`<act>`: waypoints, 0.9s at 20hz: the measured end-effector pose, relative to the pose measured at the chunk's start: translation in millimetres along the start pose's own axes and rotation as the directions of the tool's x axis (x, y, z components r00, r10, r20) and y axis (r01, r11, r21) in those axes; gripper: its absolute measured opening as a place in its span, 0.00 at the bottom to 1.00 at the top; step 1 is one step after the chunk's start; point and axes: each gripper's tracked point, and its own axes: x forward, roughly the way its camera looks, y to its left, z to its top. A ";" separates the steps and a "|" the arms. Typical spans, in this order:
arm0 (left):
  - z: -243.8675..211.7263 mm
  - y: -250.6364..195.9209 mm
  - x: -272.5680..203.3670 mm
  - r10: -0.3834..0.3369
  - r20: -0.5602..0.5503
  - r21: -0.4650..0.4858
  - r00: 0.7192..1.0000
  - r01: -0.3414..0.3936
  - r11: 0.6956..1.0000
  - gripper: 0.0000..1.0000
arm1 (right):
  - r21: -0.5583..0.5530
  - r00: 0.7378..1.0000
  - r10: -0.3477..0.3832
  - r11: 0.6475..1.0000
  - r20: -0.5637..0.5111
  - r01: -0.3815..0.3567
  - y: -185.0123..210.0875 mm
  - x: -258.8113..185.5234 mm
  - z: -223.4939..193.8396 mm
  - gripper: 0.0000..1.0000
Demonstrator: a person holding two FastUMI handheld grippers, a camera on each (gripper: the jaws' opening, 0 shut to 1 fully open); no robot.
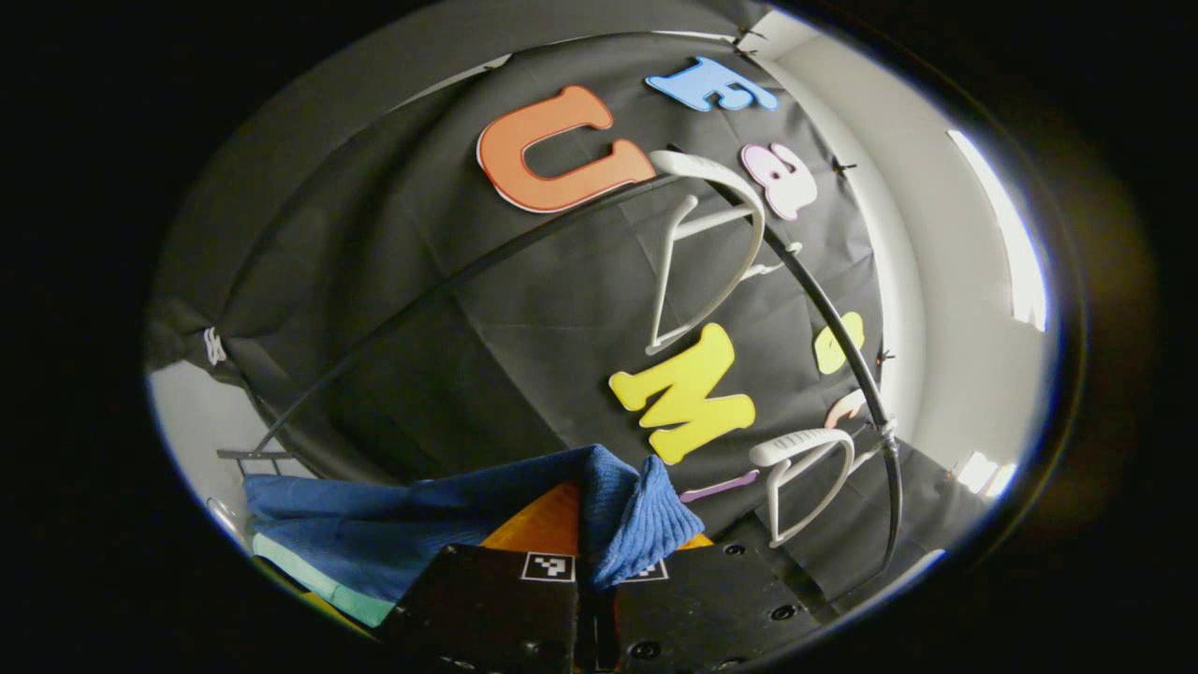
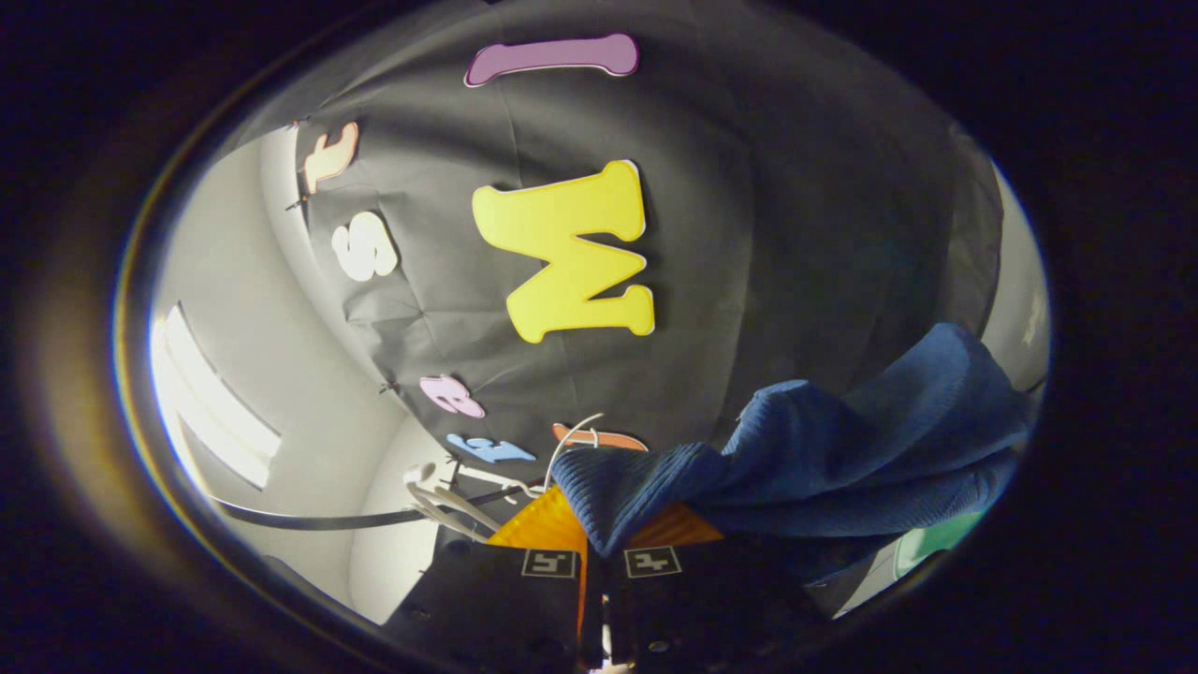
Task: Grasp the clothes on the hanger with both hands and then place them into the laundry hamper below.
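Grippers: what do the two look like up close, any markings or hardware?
The left gripper and right gripper look alike: two flat, blocky jaw bodies side by side, each carrying a small square black-and-white fiducial tag near its front edge. Round screw holes dot the left one's right block. No cables, hands or sleeves can be made out.

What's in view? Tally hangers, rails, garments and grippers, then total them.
Hangers: 2, one higher on the rail, one lower
Rail: 1
Blue garment: 1
Grippers: 2, left gripper and right gripper, each shut on the garment
Total: 6
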 end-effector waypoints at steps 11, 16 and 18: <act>-25.5 -27.6 -16.9 0.020 -0.077 0.139 0.997 -0.010 0.990 0.05 | -0.056 0.999 -0.040 0.998 -0.020 0.039 5.4 -0.8 -44.0 0.06; -28.6 -83.9 -34.5 -0.057 -0.087 0.209 0.995 0.075 0.975 0.05 | -0.124 0.998 -0.009 0.992 -0.067 0.001 42.4 4.0 -90.5 0.06; -31.3 -101.3 -42.3 -0.069 -0.098 0.229 0.993 0.090 0.969 0.05 | -0.161 0.996 -0.010 0.987 -0.091 -0.005 54.3 7.8 -115.0 0.06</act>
